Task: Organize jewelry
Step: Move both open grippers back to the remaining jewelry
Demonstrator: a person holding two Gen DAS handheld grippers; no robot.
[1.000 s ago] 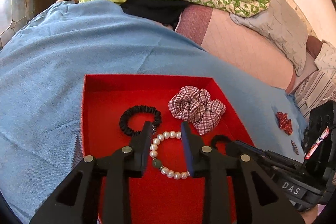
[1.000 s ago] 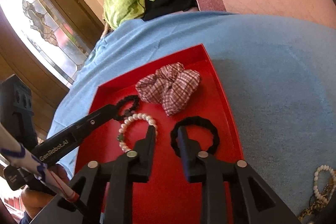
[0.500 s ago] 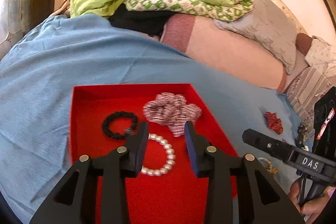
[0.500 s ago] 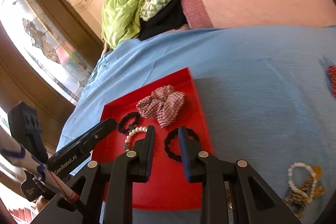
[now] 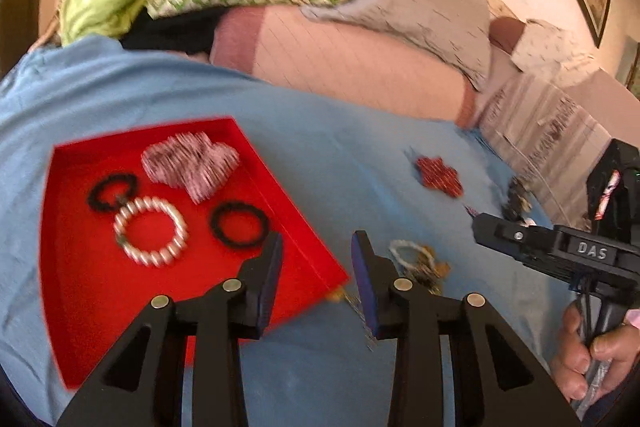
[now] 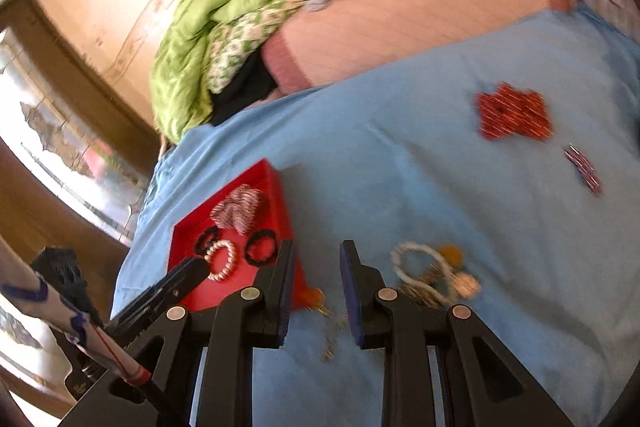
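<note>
Both wrist views look obliquely down, sharing the red tray (image 5: 304,203) (image 6: 276,187) and blue cloth (image 5: 360,167) (image 6: 400,167).

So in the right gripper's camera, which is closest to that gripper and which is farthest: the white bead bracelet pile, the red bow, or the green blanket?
Measured from the right gripper:
1. White bead bracelet pile, on the blue cloth just right of the fingers.
2. Red bow, farther up the cloth to the right.
3. Green blanket, heaped at the far end, upper left.

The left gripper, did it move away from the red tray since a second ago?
Yes. The left gripper hung over the pearl bracelet inside the red tray; now it sits past the tray's right corner, toward the loose jewelry pile on the blue cloth.
</note>
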